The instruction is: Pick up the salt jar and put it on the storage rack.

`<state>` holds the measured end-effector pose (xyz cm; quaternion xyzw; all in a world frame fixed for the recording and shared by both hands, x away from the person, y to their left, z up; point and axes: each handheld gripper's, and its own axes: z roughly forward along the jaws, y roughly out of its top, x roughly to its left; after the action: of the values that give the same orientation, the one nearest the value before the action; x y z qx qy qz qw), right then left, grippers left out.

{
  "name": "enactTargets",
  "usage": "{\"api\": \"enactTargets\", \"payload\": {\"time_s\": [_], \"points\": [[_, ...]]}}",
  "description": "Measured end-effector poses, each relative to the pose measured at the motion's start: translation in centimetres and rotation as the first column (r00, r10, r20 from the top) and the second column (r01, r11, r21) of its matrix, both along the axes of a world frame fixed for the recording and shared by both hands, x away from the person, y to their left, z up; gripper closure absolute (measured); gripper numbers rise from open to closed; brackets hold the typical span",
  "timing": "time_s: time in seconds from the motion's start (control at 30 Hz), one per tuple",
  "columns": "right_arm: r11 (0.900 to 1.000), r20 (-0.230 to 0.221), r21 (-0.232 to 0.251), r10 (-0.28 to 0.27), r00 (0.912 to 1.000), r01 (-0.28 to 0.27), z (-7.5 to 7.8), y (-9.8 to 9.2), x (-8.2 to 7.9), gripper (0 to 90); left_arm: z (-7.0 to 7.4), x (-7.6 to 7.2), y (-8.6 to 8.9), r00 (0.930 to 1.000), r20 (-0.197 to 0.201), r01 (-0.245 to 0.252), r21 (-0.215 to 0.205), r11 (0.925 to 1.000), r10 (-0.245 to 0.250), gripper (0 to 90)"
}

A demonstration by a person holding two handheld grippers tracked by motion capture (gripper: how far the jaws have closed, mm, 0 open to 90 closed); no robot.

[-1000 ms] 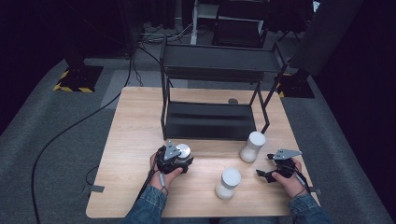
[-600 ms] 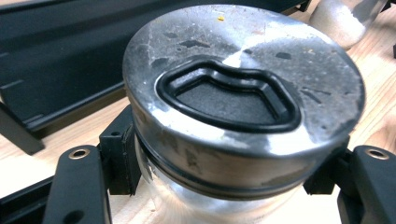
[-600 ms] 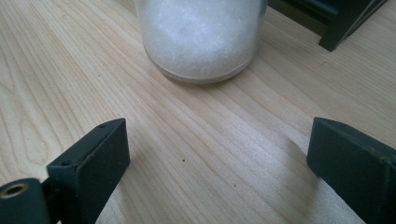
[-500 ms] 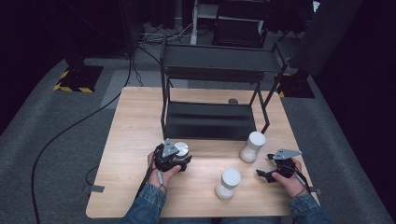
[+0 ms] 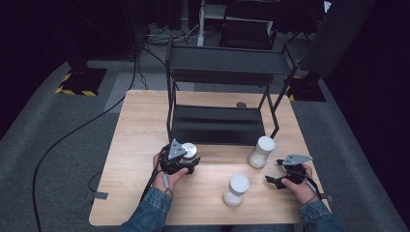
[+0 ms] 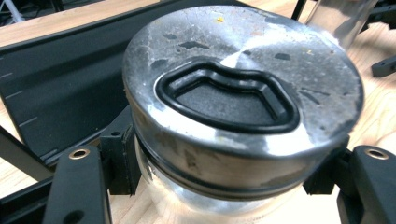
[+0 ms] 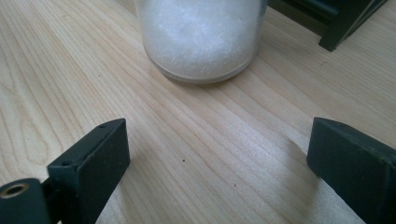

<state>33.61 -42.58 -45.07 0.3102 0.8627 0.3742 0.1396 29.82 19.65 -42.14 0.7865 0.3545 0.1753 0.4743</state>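
Table (image 5: 140, 125) wooden, black two-tier rack (image 5: 220, 96) at its 12 o'clock half. Jars with white granules: one (image 5: 261, 151) at 3 o'clock of table centre, just in front of rack; another (image 5: 236, 189) at 5 o'clock, near front edge. Metal-lidded jar (image 6: 243, 116) at 8 o'clock, clamped below its lid by left gripper (image 5: 180, 157), jaws tight on the glass. Right gripper (image 5: 283, 175) at 4 o'clock, jaws wide apart, nothing between, a granule jar (image 7: 201, 37) ahead of it.

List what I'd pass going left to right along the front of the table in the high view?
Left gripper clamped on a metal-lidded jar → white jar → second white jar → right gripper, jaws open.
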Motion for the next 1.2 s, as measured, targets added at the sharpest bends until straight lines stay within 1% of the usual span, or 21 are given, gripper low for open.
{"api": "enactTargets", "payload": {"time_s": [0.17, 0.43, 0.7, 0.77, 0.83, 0.97, 1.2], "points": [[1.0, 0.0, 0.0, 0.0, 1.0, 0.0, 0.0, 0.0, 0.0, 5.9, 0.8, 0.1, -0.1, 0.9999, 0.016, 0.003, -0.004, 1.0, -0.003, 30.2], [1.0, 0.001, 0.0, 0.0, 1.0, 0.0, 0.0, 0.0, 0.0, 5.9, 1.8, 0.6, -0.1, 0.9998, 0.017, 0.01, -0.014, 0.9998, -0.01, 30.3], [1.0, 0.0, 0.0, 0.0, 1.0, 0.0, 0.0, 0.0, 0.0, 5.9, 2.9, 1.3, -0.4, 0.9994, 0.032, 0.017, -0.009, 0.9998, -0.017, 30.2], [1.0, 0.001, -0.001, 0.0, 1.0, 0.0, 0.0, 0.0, 0.0, 5.9, 3.1, 1.4, -0.7, 0.9991, 0.039, 0.015, 0.003, 0.9999, -0.015, 30.3], [1.0, 0.001, -0.001, 0.0, 1.0, 0.0, 0.0, 0.0, 0.0, 5.9, 3.3, 1.6, -0.8, 0.9992, 0.039, 0.011, 0.004, 0.9999, -0.011, 30.3], [1.0, 0.001, -0.001, 0.0, 1.0, 0.0, 0.0, 0.0, 0.0, 5.9, 3.6, 1.9, -0.9, 0.9994, 0.034, 0.007, -0.01, 0.9999, -0.007, 30.2], [1.0, 0.0, -0.001, 0.0, 1.0, 0.0, 0.0, 0.0, 0.0, 5.8, 4.2, 2.4, -1.2, 0.9993, 0.036, -0.007, -0.015, 0.9999, 0.007, 30.3]]}}
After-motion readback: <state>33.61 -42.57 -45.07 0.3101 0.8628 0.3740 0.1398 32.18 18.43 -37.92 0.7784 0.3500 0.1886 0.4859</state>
